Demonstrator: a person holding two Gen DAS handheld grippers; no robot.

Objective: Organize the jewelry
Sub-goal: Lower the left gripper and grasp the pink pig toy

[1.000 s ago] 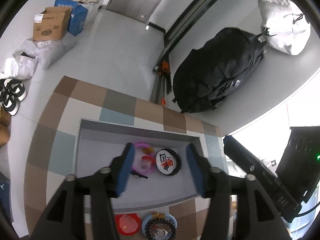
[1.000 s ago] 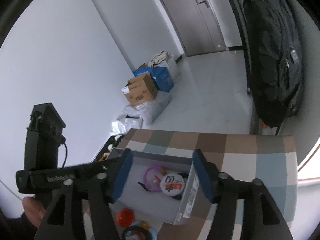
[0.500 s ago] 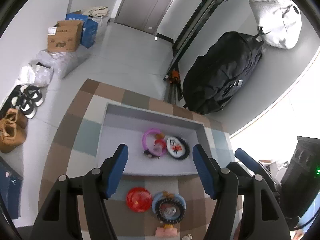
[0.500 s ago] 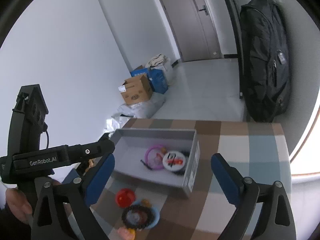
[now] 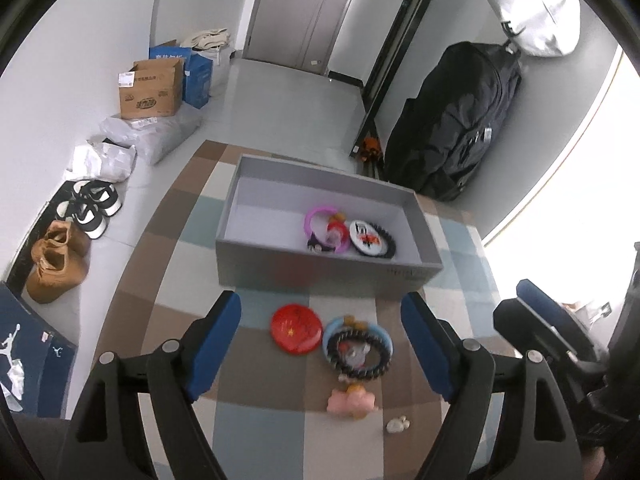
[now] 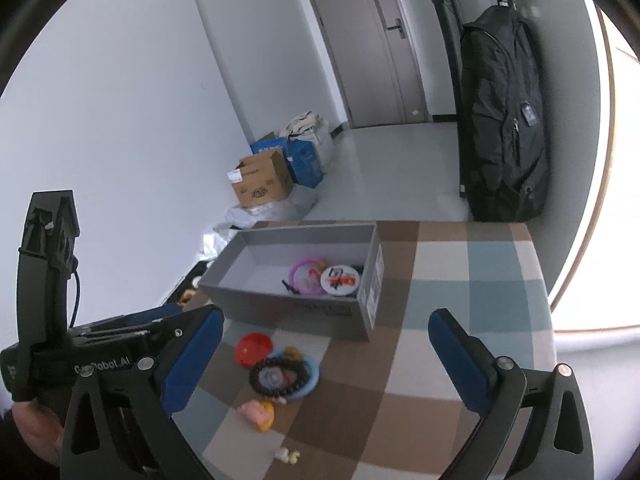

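Observation:
A grey box point(image 5: 328, 270) point(image 6: 304, 302) on the checked tablecloth holds a pink ring point(image 5: 318, 220) point(image 6: 306, 276) and a black-beaded round badge point(image 5: 372, 238) point(image 6: 340, 280). In front of it lie a red disc point(image 5: 296, 328) point(image 6: 254, 348), a black bead bracelet on a blue ring point(image 5: 358, 350) point(image 6: 284, 374), a pink charm point(image 5: 352, 402) point(image 6: 258, 412) and a small white piece point(image 5: 398, 424) point(image 6: 288, 456). My left gripper point(image 5: 320, 340) hovers over the loose pieces, its jaws opening, nothing between them. My right gripper point(image 6: 326, 360) is back from the box, jaws opening wide and empty.
Cardboard and blue boxes point(image 5: 154, 88) and shoes point(image 5: 90, 208) lie on the floor at left. A black backpack point(image 5: 452, 128) hangs at right near a door point(image 5: 300, 12). The table edge point(image 6: 548, 320) curves at right. A hand point(image 6: 32, 428) holds the left gripper.
Both grippers have pulled back from over the box and opened wider. The loose pieces in front of the box have come fully into view.

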